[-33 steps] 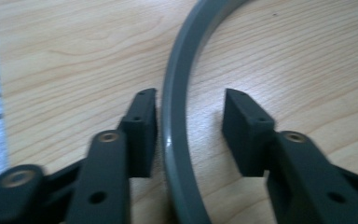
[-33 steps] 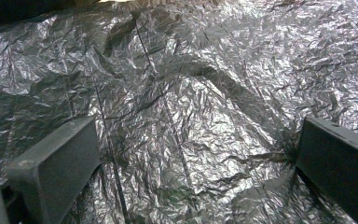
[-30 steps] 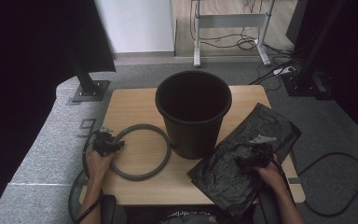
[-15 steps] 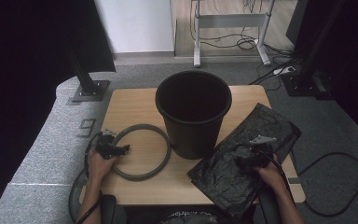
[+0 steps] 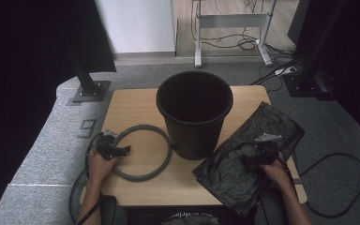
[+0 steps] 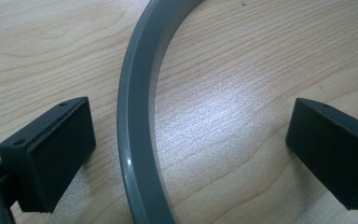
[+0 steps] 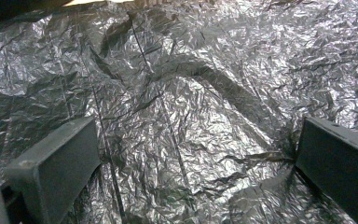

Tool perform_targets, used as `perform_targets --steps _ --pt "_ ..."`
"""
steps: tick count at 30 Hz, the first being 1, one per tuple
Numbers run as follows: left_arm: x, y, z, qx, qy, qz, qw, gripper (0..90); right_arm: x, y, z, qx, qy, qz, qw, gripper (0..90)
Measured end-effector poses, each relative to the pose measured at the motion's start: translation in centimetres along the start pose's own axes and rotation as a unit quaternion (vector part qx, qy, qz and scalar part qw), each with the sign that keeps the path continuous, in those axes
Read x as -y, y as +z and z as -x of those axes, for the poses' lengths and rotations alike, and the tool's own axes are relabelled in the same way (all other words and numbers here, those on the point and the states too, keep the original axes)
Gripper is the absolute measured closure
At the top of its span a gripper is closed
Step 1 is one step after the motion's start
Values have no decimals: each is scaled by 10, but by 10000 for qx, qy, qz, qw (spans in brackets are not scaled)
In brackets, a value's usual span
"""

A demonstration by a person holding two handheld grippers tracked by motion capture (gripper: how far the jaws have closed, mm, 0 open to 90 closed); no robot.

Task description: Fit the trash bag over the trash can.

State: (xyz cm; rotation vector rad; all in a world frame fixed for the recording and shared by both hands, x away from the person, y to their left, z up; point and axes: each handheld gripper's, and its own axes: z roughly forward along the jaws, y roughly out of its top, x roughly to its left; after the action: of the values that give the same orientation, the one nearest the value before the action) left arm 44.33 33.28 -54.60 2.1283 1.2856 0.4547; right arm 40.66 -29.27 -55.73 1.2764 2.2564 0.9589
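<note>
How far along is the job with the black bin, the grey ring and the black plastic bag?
Early. The round black plastic bin stands unlined. The left gripper, its jaws just opened, straddles the grey plastic ring lying flat on the wooden table. The right gripper is open over the crinkled black plastic bag. Lining probably remains.

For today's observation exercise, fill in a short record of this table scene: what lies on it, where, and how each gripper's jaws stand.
surface: wooden table
middle: black bin, upright, nothing visible inside
left side: grey ring, flat on the wood
right side: crumpled black bag, overhanging the near edge
left gripper: jaws just opened, wide, ring's rim between them, unpressed
right gripper: jaws open over the bag
</note>
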Motion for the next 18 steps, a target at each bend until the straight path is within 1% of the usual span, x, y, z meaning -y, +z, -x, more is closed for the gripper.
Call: perform_targets --steps 5,8,10,11,13,15,16,18 --pt "0 0 0 -2 -1 0 10000 7 -5 5 23 8 -7 1 10000 0" --pt "0 0 0 -6 -1 -4 10000 5 -7 7 37 57 54 -2 10000 0" --pt "0 0 0 -8 -3 -7 10000 4 -8 8 42 62 55 -11 10000 0" --pt "0 0 0 -9 -4 -5 10000 4 -9 8 43 73 58 -47 9999 0" --pt "0 0 0 -9 -7 -7 10000 3 -12 6 43 148 136 -237 9995 10" --pt "0 0 0 -9 -9 -9 10000 1 -14 1 40 202 71 -334 9992 16" --pt "0 0 0 -8 -9 -10 10000 1 -16 -3 36 150 6 -313 9994 16" --pt "0 0 0 -10 -8 -10 10000 1 -17 -11 28 32 -30 -304 9995 16"
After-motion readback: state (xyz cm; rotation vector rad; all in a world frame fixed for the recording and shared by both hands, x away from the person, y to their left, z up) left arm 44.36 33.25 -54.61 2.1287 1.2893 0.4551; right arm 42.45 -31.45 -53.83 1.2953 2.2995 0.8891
